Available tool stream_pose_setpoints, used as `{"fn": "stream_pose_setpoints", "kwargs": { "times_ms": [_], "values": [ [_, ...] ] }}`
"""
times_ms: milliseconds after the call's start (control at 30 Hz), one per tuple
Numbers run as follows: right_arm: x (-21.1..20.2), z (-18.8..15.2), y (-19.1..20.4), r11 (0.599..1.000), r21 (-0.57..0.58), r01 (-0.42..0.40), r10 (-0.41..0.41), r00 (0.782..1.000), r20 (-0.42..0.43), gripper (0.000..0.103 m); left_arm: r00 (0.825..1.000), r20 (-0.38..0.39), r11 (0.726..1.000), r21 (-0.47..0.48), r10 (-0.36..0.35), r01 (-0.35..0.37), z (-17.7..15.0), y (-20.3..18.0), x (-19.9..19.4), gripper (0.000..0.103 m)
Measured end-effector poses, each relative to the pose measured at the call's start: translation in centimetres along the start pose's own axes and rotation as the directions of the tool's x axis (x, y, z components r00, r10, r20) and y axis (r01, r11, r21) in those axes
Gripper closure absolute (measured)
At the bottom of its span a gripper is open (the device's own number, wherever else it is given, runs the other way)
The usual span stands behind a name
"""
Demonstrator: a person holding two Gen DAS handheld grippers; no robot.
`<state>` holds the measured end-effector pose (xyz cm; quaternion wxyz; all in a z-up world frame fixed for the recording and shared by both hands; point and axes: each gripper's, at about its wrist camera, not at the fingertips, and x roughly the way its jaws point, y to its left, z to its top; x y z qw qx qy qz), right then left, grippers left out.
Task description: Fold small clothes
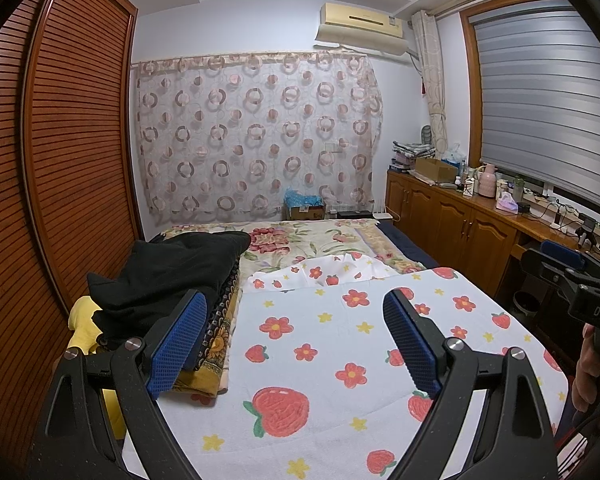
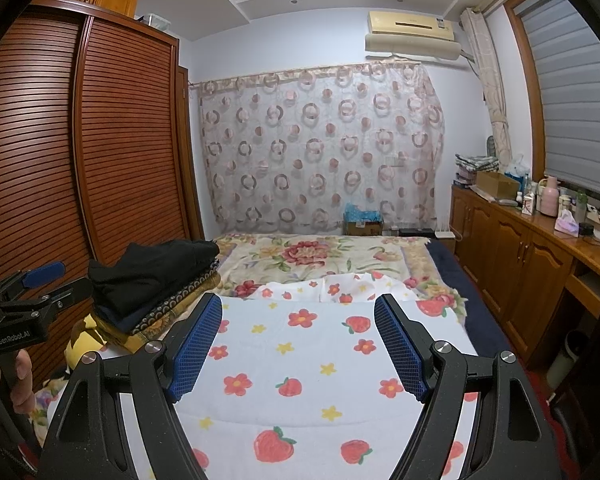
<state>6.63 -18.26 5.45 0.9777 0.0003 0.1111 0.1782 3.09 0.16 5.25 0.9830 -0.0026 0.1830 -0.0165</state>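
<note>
A white cloth printed with strawberries and flowers [image 1: 324, 344] lies spread flat on the bed, its far edge rumpled [image 1: 328, 270]; it also shows in the right wrist view [image 2: 300, 360]. My left gripper [image 1: 296, 332] is open and empty, held above the near part of the cloth. My right gripper [image 2: 298, 332] is open and empty above the same cloth. A stack of folded clothes topped by a black garment [image 1: 172, 276] sits at the left of the bed, also in the right wrist view [image 2: 156, 268]. Each gripper appears at the edge of the other's view.
A slatted wooden wardrobe [image 1: 60, 160] stands close on the left. A wooden cabinet with bottles and boxes [image 1: 460, 216] runs along the right under the window. A floral blanket [image 2: 308, 260] covers the far bed. A yellow item [image 1: 84, 332] lies beside the stack.
</note>
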Motion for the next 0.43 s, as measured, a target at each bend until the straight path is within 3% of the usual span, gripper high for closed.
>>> {"fn": "stream_pose_setpoints", "kwargs": {
  "times_ms": [433],
  "values": [
    [0.06, 0.0, -0.23, 1.0, -0.003, -0.004, 0.004, 1.0, 0.002, 0.023, 1.0, 0.0, 1.0, -0.001, 0.001, -0.001, -0.05, -0.02, -0.01, 0.012]
  ]
}}
